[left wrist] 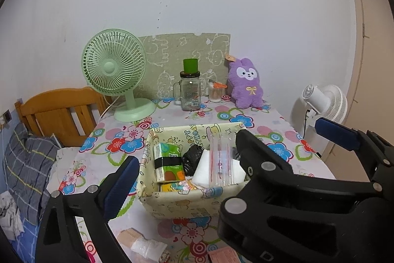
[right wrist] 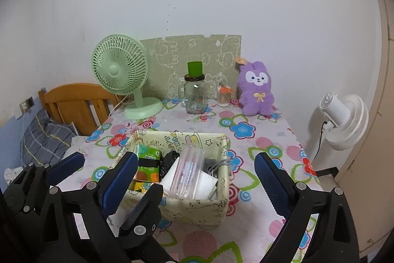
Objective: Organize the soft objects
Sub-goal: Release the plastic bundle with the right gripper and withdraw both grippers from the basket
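Both grippers, left [right wrist: 106,179] and right [right wrist: 197,179], hover with jaws apart, holding nothing. The basket [right wrist: 216,207] sits between them on the table [right wrist: 258,137]. A plush [right wrist: 256,93] stands at the back.

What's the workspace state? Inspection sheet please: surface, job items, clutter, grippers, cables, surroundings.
Surface: table under a floral cloth.
Job's things: purple plush rabbit upright at the back wall; fabric basket mid-table holding a tissue pack, black bag, white pad and clear tube.
Clutter: green fan, glass jar, cotton swab cup.
Grippers: left gripper and right gripper, jaws open, empty, near the basket.
Cables: green fan's cord; black cord at the white fan.
Surroundings: wooden headboard, plaid pillow.
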A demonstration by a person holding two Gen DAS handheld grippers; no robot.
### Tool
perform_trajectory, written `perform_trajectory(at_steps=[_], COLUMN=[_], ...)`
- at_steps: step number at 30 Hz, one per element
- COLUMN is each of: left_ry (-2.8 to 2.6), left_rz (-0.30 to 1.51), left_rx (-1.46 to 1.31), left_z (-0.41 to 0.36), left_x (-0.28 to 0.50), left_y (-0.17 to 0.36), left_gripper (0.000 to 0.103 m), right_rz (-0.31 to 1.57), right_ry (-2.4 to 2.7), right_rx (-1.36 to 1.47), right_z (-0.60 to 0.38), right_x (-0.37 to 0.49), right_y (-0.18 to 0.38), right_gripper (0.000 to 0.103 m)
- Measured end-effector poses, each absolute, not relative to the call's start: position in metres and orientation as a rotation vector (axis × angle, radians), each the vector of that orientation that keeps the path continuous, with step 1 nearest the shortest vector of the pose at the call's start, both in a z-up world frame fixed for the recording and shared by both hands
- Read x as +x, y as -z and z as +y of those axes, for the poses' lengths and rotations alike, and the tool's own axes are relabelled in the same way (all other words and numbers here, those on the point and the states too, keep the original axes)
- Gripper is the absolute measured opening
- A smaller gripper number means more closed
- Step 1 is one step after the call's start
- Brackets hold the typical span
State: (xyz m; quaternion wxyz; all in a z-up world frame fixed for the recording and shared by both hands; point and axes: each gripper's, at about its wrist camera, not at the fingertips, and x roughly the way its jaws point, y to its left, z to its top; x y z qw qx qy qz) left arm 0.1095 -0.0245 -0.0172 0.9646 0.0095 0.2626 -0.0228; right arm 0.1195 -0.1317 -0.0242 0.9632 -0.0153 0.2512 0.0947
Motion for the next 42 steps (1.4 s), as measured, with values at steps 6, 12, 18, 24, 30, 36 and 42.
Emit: perform_trajectory(at_steps=[6,12,18,24,30,36,42], left_ry=[0.055,0.057,0.096,0.095,0.058,0.024,-0.022], left_rz=[0.537,0.541,0.55,0.55,0.546,0.56,0.569], left_rx=[0.018,0.009,-0.013,-0.03,-0.027,-0.034,-0.018], left_z=[-0.028,-0.03,-0.03,-0.028,-0.024,-0.018,-0.014], left_x=[0.099,0.087,0.077,0.069,0.061,0.058,0.055], left_y=[0.017,0.019,0.025,0.032,0.04,0.055,0.07], left_gripper=[0.102,0.103,0.103,0.103,0.103,0.103,0.102], right_rz=[0.5,0.49,0.488,0.491,0.489,0.517,0.534], right_ry=[-0.183,-0.175,-0.174,-0.169,-0.175,-0.184,-0.198], right_rx=[-0.038,-0.04,-0.026,-0.044,-0.035,-0.027,-0.031], right_z=[-0.136,-0.14,-0.143,-0.141,-0.139,-0.136,-0.133], right_x=[0.107,0.094,0.079,0.069,0.061,0.059,0.057], right_y=[0.023,0.023,0.027,0.032,0.041,0.056,0.072], right_gripper=[0.1,0.101,0.102,0.103,0.103,0.103,0.103])
